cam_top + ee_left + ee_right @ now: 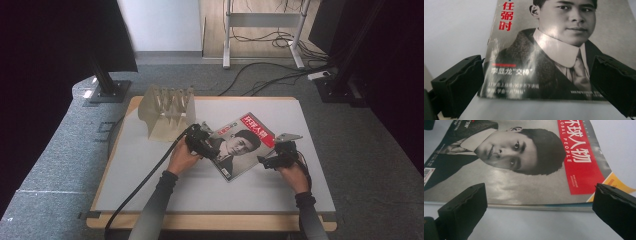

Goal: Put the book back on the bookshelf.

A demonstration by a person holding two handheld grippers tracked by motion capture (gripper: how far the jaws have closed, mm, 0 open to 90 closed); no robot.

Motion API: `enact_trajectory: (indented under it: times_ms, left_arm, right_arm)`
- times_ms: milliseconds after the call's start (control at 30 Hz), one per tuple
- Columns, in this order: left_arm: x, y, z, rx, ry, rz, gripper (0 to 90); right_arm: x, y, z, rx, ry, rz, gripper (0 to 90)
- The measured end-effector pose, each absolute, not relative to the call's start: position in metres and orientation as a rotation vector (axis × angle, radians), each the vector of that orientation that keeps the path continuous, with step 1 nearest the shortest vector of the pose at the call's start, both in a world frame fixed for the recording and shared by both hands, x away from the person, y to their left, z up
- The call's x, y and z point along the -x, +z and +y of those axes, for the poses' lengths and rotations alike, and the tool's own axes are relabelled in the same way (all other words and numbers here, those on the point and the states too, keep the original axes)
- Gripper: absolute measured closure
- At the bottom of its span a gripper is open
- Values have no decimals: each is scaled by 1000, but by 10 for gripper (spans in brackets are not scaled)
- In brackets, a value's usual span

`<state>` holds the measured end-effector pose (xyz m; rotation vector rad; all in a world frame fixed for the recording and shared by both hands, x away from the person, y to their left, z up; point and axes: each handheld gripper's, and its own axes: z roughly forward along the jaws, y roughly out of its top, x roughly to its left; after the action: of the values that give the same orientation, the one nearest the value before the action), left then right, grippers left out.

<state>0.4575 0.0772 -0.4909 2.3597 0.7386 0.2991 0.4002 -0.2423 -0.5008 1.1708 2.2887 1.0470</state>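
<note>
Beside the flat magazine (240,145), left claw (534,85) and right claw (539,207) both wide open, empty.

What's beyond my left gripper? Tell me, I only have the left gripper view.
Observer: A translucent file rack stands at the far left of the table, just beyond the left gripper.
Operator: Report the right gripper.
Observer: The right gripper sits at the opposite edge of the magazine, jaws open and not closed on it.
Operator: Read me the masthead.
Observer: The right gripper view shows a red banner with white characters and the words "GLOBAL PEOPLE".
</note>
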Motion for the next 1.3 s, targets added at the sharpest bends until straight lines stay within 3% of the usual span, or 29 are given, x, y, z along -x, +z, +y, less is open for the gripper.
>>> enact_trajectory:
  times_ms: [500, 800, 1300]
  left_arm:
    - [-483, -516, 62, -2359, 314, 794, 0]
    - [-492, -522, 68, -2332, 255, 829, 0]
    - [-487, -525, 66, -2326, 233, 825, 0]
  right_arm:
    - [-445, -511, -251, -1130, 958, 2298, 15]
    - [-465, -523, -264, -1193, 966, 2298, 15]
    - [-470, -534, -265, -1241, 1024, 2318, 0]
